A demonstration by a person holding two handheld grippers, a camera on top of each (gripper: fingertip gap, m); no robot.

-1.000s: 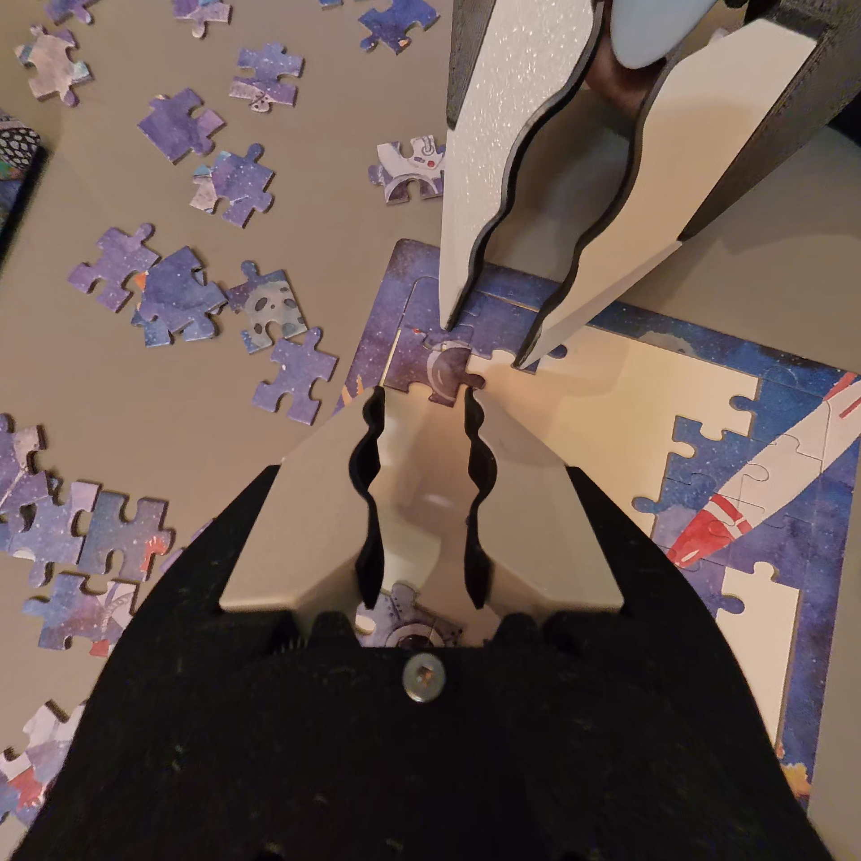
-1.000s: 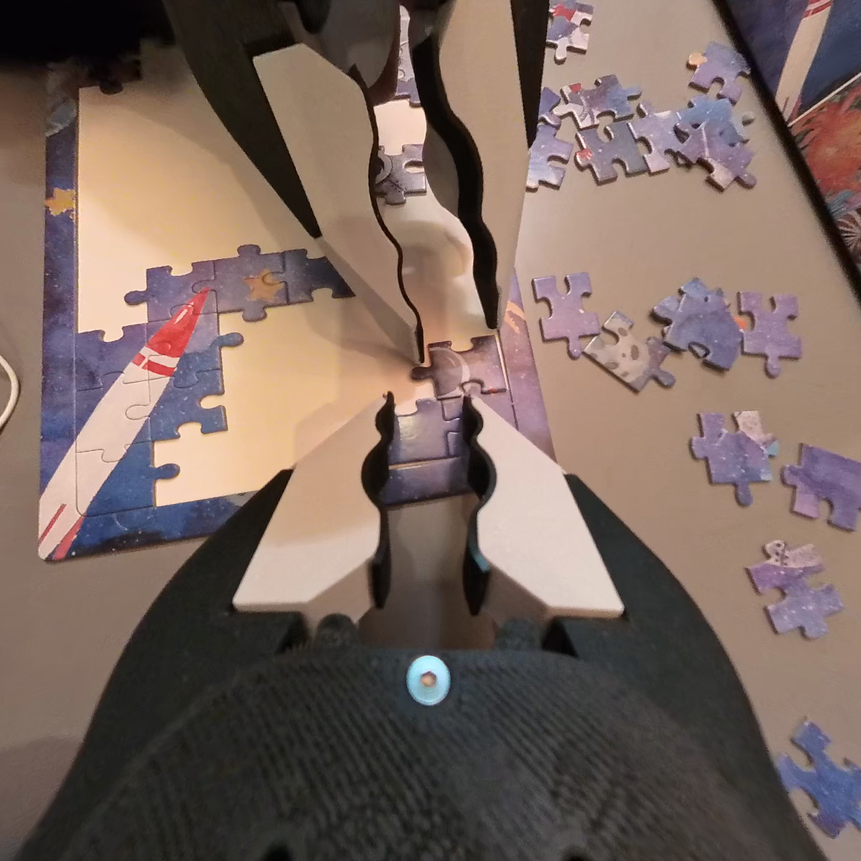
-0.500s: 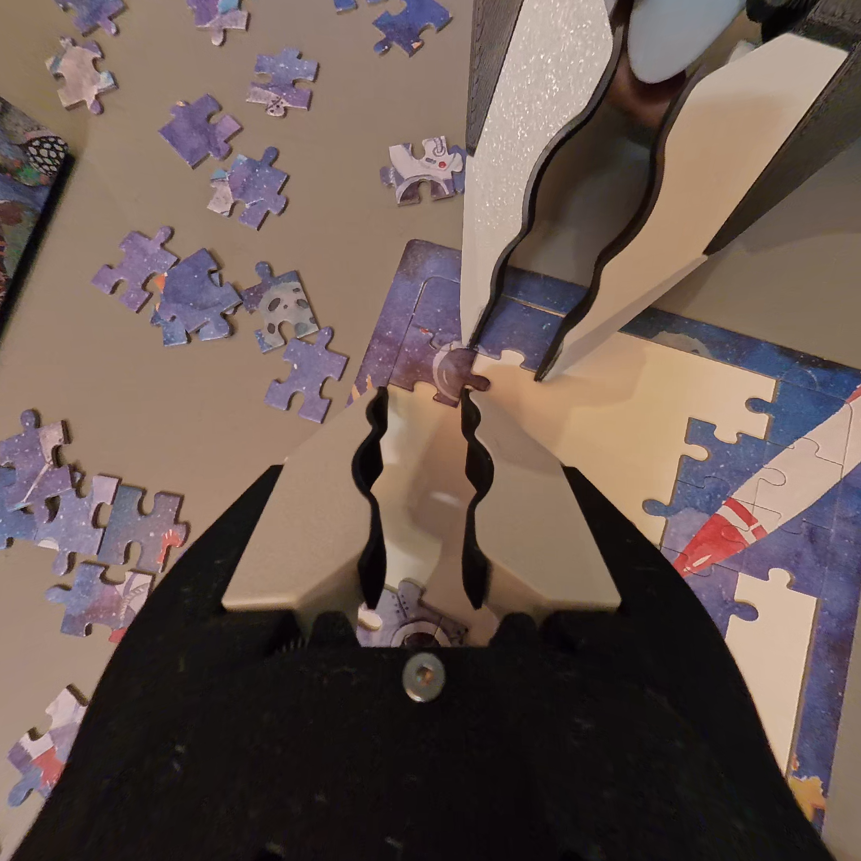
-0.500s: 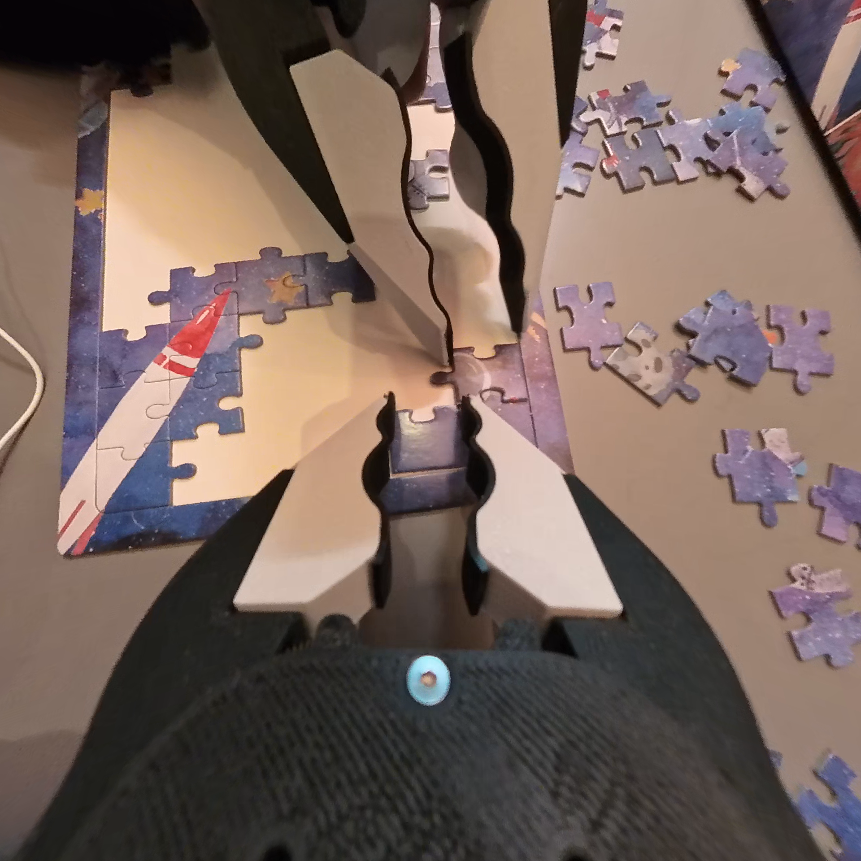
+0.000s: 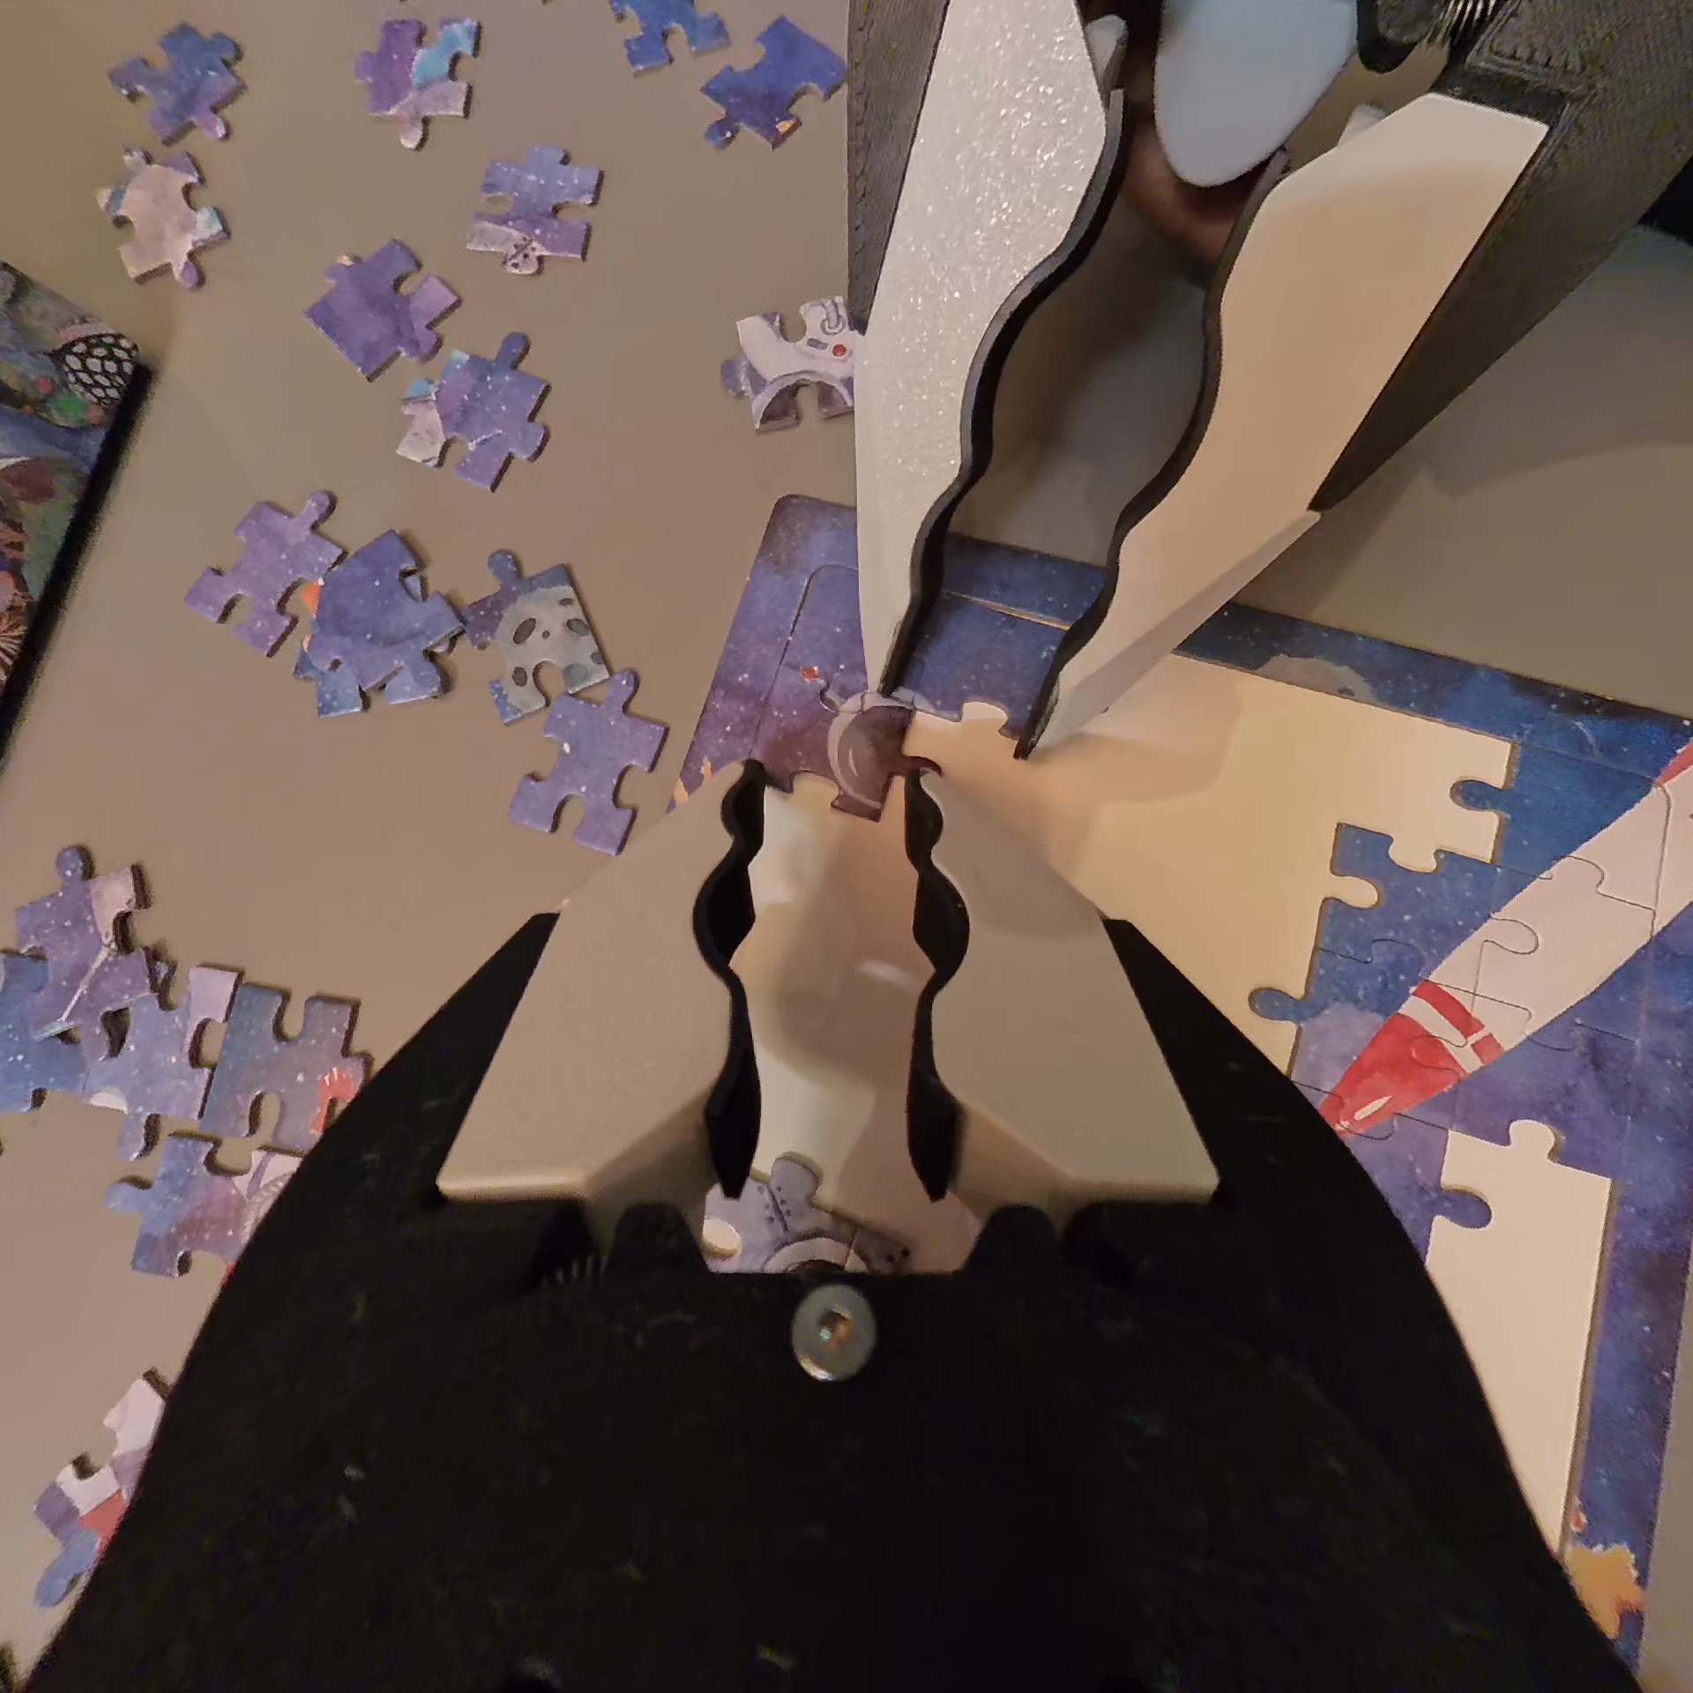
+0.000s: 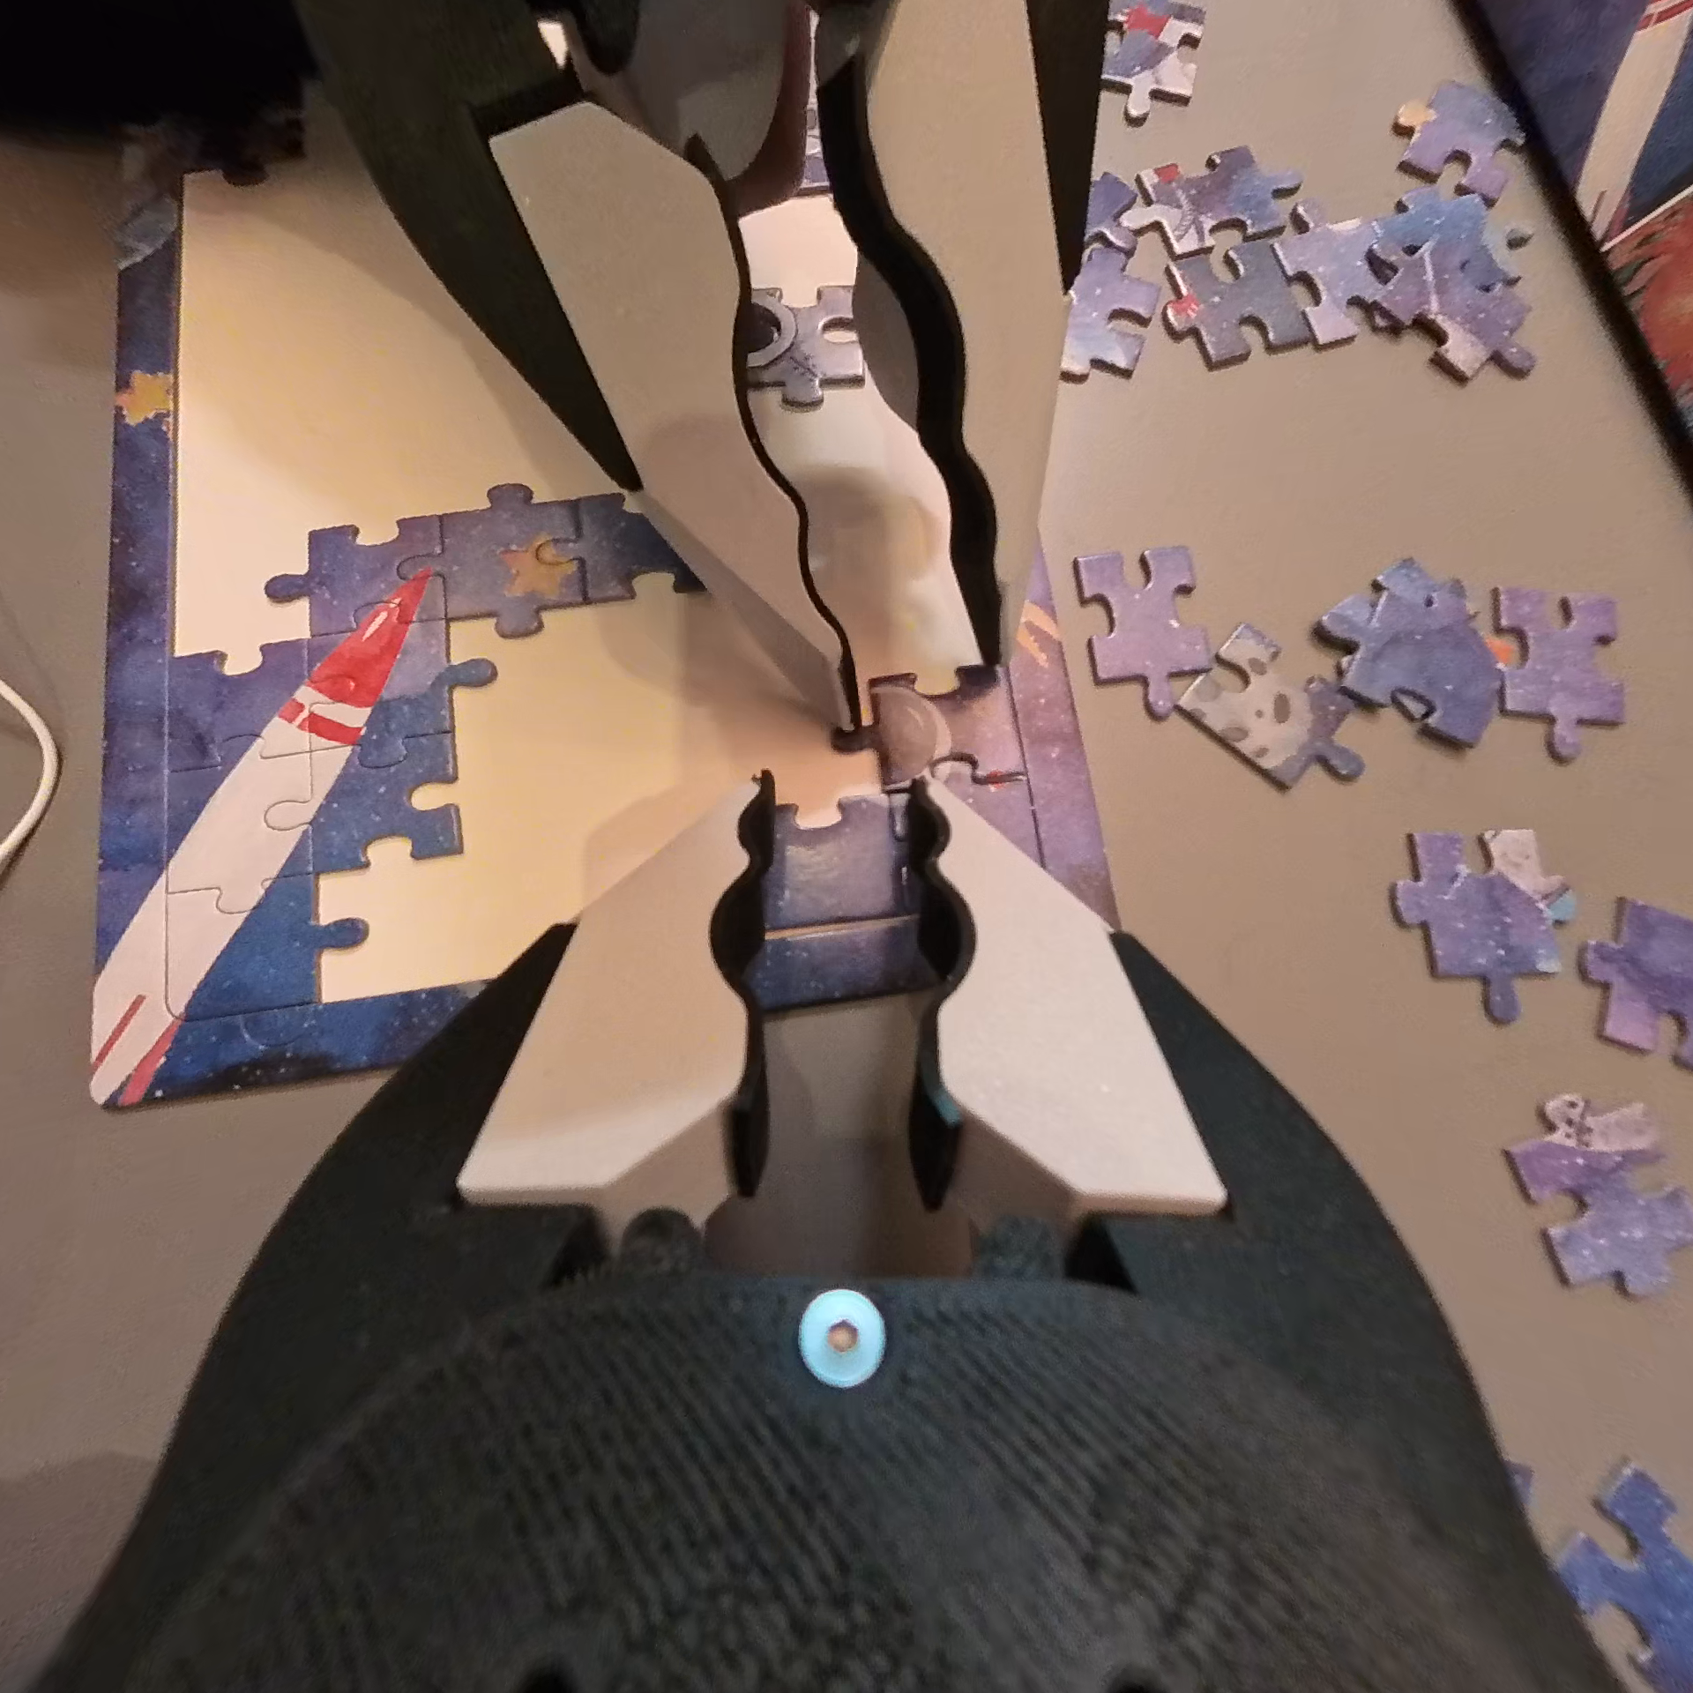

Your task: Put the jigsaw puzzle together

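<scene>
- Purple planet piece [image 5: 857, 747] lies in a corner of the puzzle tray [image 5: 1374, 632], just beyond the left gripper [image 5: 829, 779]; its jaws are narrowly apart, gripping nothing.
- Right gripper [image 6: 838, 788] faces it, jaws also narrowly apart and bare, tips down on the tray's corner piece [image 6: 838, 861].
- Rocket section [image 6: 275, 779] fills the tray's far end.
- Loose pieces [image 5: 385, 614] are scattered over the tan worktop [image 5: 229, 824] beside the tray.

A white cable [image 6: 27, 779] and perhaps a picture box [image 5: 46, 476] on the table [image 5: 229, 824].
</scene>
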